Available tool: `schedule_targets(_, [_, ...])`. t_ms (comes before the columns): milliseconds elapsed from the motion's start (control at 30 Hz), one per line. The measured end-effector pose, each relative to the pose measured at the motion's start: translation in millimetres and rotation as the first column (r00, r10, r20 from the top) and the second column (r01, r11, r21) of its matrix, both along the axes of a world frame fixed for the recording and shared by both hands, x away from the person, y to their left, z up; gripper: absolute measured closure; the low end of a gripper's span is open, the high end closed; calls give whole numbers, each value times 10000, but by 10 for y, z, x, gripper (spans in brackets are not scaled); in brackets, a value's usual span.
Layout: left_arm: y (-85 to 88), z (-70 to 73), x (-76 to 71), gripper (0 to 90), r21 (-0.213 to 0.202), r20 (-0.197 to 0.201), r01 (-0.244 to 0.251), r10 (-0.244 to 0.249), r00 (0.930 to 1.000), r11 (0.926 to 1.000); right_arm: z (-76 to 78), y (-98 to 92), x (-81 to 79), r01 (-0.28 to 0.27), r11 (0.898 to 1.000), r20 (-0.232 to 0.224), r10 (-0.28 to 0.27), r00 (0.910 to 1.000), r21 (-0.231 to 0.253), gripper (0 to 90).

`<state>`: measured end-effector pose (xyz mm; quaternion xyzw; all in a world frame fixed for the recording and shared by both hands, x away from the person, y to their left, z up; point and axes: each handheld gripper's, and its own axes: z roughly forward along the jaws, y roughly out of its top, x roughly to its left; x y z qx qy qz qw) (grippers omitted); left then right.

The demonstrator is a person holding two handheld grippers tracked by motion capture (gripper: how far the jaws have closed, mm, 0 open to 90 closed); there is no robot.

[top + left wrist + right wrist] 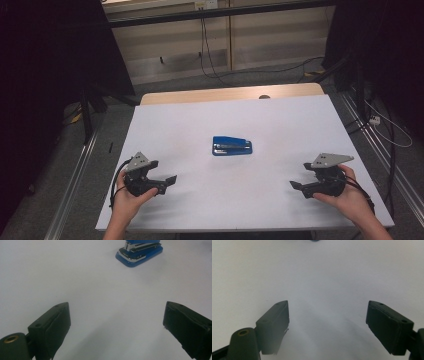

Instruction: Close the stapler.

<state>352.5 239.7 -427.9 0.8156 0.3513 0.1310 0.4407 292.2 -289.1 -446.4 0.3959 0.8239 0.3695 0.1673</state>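
While both hands are held low near front edge of white worktop (280, 115), blue stapler (232, 145) is seen lying flat at worktop middle, well apart from either claw. Left claw (170, 181) is held at left, jaws spread wide, nothing between them; stapler is seen ahead of it. Right claw (296, 185) is held at right, jaws likewise spread, empty. Both claws are pointed inward.

Dim, soft overall; table (280, 195) evenly lit from above, surroundings dark, soft shadows, close-ups slightly blurred.
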Motion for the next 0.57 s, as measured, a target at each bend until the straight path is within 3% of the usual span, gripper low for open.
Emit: schedule_targets(567, [24, 13, 6, 77, 43, -43, -109, 110, 9999, 9999, -10, 11, -12, -96, 10000, 9, 96, 10000, -6, 181])
